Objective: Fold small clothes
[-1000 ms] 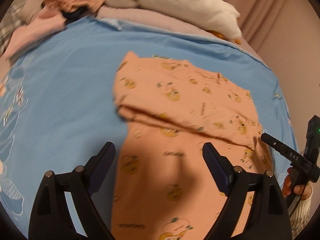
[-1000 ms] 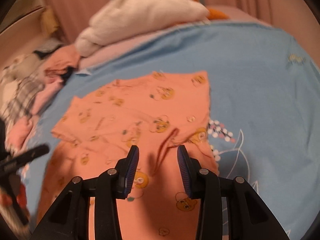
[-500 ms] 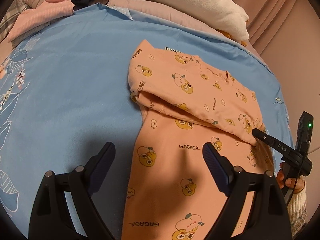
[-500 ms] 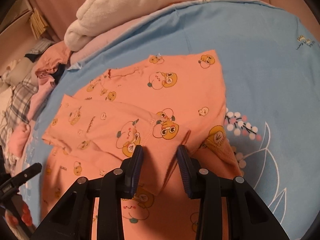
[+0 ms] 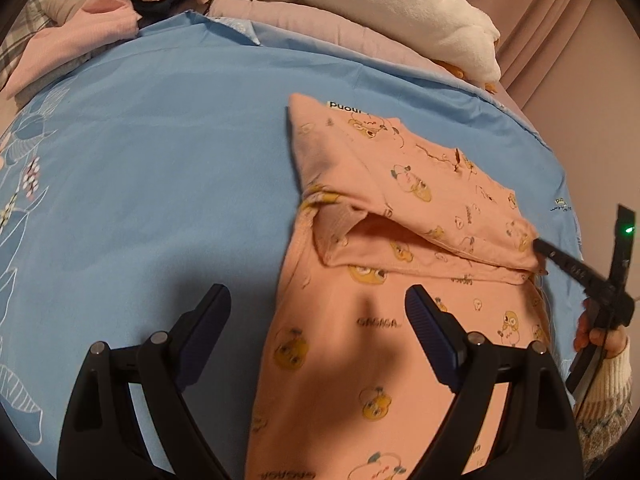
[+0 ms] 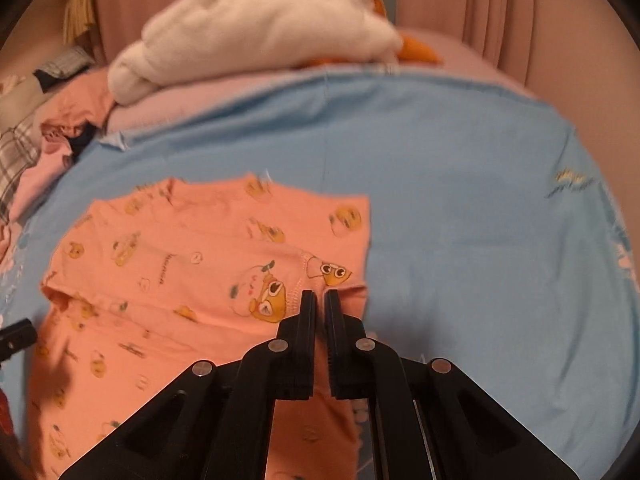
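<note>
Bare blue sheet all round; heaped laundry at far edge.

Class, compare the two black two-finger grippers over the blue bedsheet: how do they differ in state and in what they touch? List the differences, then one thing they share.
The left gripper stands wide open; the right gripper is shut.
The left gripper holds nothing, hovering over the orange cartoon-print garment; the right gripper pinches that garment's folded edge.
Shared: both are black with dark ribbed pads and point down at the blue bedsheet.
</note>
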`<state>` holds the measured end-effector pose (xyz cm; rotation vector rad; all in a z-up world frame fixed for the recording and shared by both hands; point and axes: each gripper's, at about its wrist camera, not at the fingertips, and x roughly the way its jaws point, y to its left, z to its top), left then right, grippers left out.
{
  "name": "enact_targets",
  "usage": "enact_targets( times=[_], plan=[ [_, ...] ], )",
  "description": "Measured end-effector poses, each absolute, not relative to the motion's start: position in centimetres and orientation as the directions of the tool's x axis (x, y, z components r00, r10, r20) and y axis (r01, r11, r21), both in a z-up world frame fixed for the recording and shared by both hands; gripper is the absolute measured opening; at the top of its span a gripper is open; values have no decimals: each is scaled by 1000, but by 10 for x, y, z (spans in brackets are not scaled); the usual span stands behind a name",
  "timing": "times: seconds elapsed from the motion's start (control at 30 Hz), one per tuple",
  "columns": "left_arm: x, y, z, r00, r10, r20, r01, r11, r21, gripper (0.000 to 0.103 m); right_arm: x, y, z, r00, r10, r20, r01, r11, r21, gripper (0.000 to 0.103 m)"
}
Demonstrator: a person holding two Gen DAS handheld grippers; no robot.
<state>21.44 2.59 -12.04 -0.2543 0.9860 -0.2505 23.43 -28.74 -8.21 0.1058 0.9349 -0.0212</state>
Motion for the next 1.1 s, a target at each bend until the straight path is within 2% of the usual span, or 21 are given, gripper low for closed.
enact_targets(
  times=[0.1,0.17,0.23,0.33,0.4,0.47,0.53,0.57,0.6,0.83,0.97,1.03,1.1],
  plan=[
    [227,15,-112,540,-314,-781,116,947,-301,89,240,-295,-97,555,43,-831,90,990,111,9],
    [238,7,-99,570,-319,-757,144,946,-291,89,236,-299,-89,582,23,-813,118,987,112,17],
    [252,-2,-89,588,-334,-736,166,941,-294,89,229,-299,-78,629,6,-777,129,985,112,31],
    [279,-19,-87,569,-387,-726,198,921,-335,83,230,-294,-70,669,55,-741,80,986,145,31],
    [295,-29,-94,527,-425,-736,208,904,-373,59,238,-286,-75,656,88,-750,43,987,153,31],
    [307,-33,-106,473,-442,-762,209,897,-390,46,247,-275,-81,645,82,-760,15,993,120,31],
    [310,-33,-127,430,-336,-838,183,941,-283,31,250,-268,-84,636,75,-768,0,995,98,31],
    [309,-31,-133,419,-304,-856,181,951,-250,18,249,-267,-85,630,82,-773,-10,995,97,31],
    [302,-25,-143,414,-284,-865,191,956,-223,11,246,-267,-87,624,80,-777,-15,996,91,31],
    [270,3,-146,444,-365,-818,246,928,-281,11,231,-265,-110,595,34,-803,-52,999,4,31],
    [272,2,-143,440,-356,-824,218,933,-287,11,231,-270,-102,582,51,-812,-11,998,54,31],
    [271,1,-139,460,-336,-821,209,941,-268,10,222,-269,-88,625,82,-776,-30,996,81,31],
    [275,3,-136,480,-325,-815,181,946,-270,11,222,-268,-90,620,80,-780,-33,997,75,31]
  ],
)
